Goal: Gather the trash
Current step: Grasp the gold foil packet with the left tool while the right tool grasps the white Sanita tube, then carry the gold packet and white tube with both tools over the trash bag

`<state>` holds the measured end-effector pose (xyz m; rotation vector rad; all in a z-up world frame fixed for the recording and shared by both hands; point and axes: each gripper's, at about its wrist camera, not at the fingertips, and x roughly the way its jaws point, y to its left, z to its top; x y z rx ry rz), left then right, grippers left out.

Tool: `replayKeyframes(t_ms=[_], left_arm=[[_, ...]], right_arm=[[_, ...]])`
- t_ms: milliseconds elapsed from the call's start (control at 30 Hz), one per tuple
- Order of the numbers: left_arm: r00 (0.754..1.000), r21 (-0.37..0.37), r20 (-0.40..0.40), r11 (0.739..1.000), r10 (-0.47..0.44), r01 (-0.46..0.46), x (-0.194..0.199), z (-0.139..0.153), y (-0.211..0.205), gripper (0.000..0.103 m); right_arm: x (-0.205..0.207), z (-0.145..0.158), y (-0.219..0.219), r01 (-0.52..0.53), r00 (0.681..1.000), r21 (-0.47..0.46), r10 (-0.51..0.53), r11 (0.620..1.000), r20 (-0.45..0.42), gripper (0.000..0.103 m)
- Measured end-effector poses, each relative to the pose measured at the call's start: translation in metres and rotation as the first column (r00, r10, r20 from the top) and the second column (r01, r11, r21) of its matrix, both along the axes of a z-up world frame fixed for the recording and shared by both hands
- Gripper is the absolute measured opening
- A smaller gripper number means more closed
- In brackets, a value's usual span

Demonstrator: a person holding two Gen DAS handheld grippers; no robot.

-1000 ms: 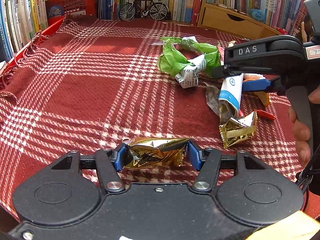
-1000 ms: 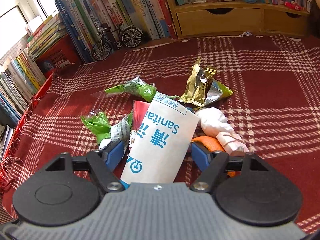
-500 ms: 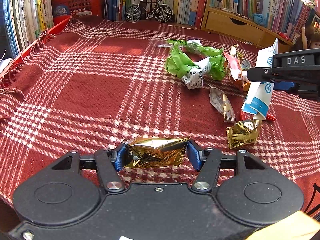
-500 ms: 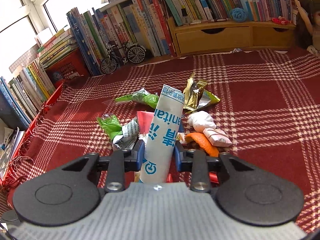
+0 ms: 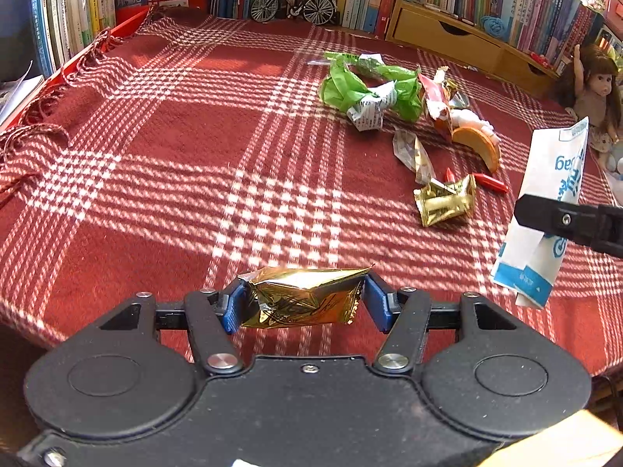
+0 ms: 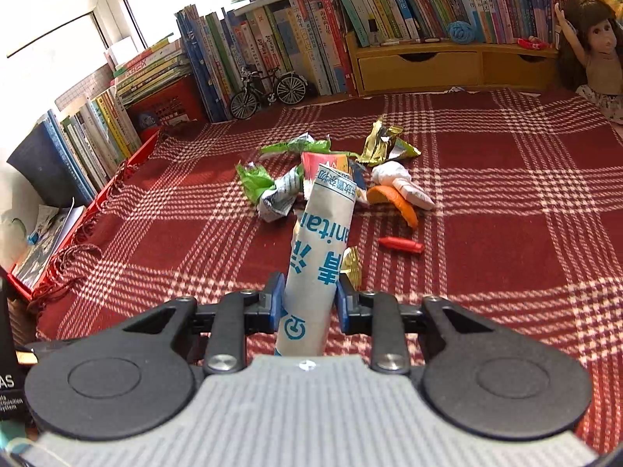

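Note:
My left gripper is shut on a crumpled gold foil wrapper, held just above the red plaid cloth. The jaws of my right gripper are closing, and its blue pads press on a rolled white sanitary bag with blue print, lifted clear of the cloth. In the left wrist view that bag hangs at the right edge under a black finger. The trash pile lies beyond: green wrappers, another gold wrapper, orange peel, a red scrap and a white tissue.
Books line the back and left side. A toy bicycle and a wooden drawer unit stand at the back, a doll at the far right. The cloth's fringed edge runs along the left.
The right gripper closed on the white bag, rolling it narrow, then lifted it off the pile and drew back. The left gripper pulled back a little with its gold wrapper.

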<state>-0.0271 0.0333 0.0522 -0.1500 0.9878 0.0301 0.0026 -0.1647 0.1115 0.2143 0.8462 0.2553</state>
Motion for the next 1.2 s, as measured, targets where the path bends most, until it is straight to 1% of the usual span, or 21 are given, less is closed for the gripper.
replayKeyframes(t_ms=[133,267,367,467,533,633,700,733,867,933,1033,1100,1133,1200], left_arm=[[0.999,-0.006,-0.038,1.0,-0.018,0.018,-0.026,0.005,0.0,0.058],[0.994,0.004,-0.085,0.998,-0.067,0.067,-0.058,0.012,0.0,0.058],[0.983,0.007,-0.151,0.995,-0.102,0.104,-0.082,0.011,0.002,0.058],[0.963,0.011,-0.237,0.991,-0.127,0.133,-0.103,-0.003,0.003,0.058],[0.944,0.023,-0.305,0.99,-0.129,0.142,-0.112,-0.019,0.003,0.058],[0.918,0.021,-0.379,0.99,-0.119,0.137,-0.121,-0.048,0.004,0.058],[0.903,0.03,-0.416,0.99,-0.111,0.136,-0.123,-0.072,0.004,0.058],[0.891,0.038,-0.441,0.989,-0.109,0.14,-0.123,-0.086,0.003,0.058],[0.857,0.065,-0.508,0.988,-0.088,0.14,-0.123,-0.143,0.003,0.058],[0.843,0.068,-0.534,0.99,-0.068,0.122,-0.124,-0.171,0.004,0.058],[0.812,0.077,-0.583,0.992,-0.039,0.103,-0.125,-0.209,0.004,0.058],[0.793,0.068,-0.608,0.994,-0.028,0.087,-0.128,-0.232,0.004,0.058],[0.781,0.064,-0.624,0.995,-0.024,0.081,-0.125,-0.244,0.006,0.058],[0.755,0.062,-0.656,0.995,-0.019,0.079,-0.13,-0.263,0.005,0.058]], right_arm=[[-0.035,-0.005,0.004,-0.023,0.998,-0.006,0.023,1.0,-0.062,0.032],[-0.068,-0.007,0.011,-0.062,0.99,-0.003,0.061,0.998,-0.123,0.032],[-0.093,-0.012,0.02,-0.108,0.977,0.002,0.106,0.994,-0.187,0.032],[-0.114,-0.026,0.028,-0.148,0.953,0.009,0.145,0.989,-0.265,0.032],[-0.127,-0.041,0.035,-0.177,0.935,-0.004,0.167,0.984,-0.314,0.032],[-0.138,-0.07,0.045,-0.216,0.905,-0.044,0.183,0.975,-0.384,0.032],[-0.143,-0.096,0.05,-0.232,0.882,-0.068,0.18,0.97,-0.435,0.032],[-0.144,-0.11,0.051,-0.239,0.866,-0.072,0.179,0.968,-0.467,0.032],[-0.144,-0.167,0.057,-0.233,0.817,-0.082,0.149,0.969,-0.558,0.032],[-0.145,-0.192,0.06,-0.238,0.805,-0.079,0.151,0.968,-0.573,0.032],[-0.149,-0.223,0.065,-0.247,0.789,-0.071,0.158,0.967,-0.594,0.033],[-0.152,-0.245,0.066,-0.249,0.771,-0.06,0.16,0.967,-0.617,0.034],[-0.154,-0.256,0.068,-0.255,0.759,-0.063,0.159,0.965,-0.631,0.034],[-0.158,-0.276,0.07,-0.271,0.733,-0.079,0.153,0.959,-0.662,0.034]])
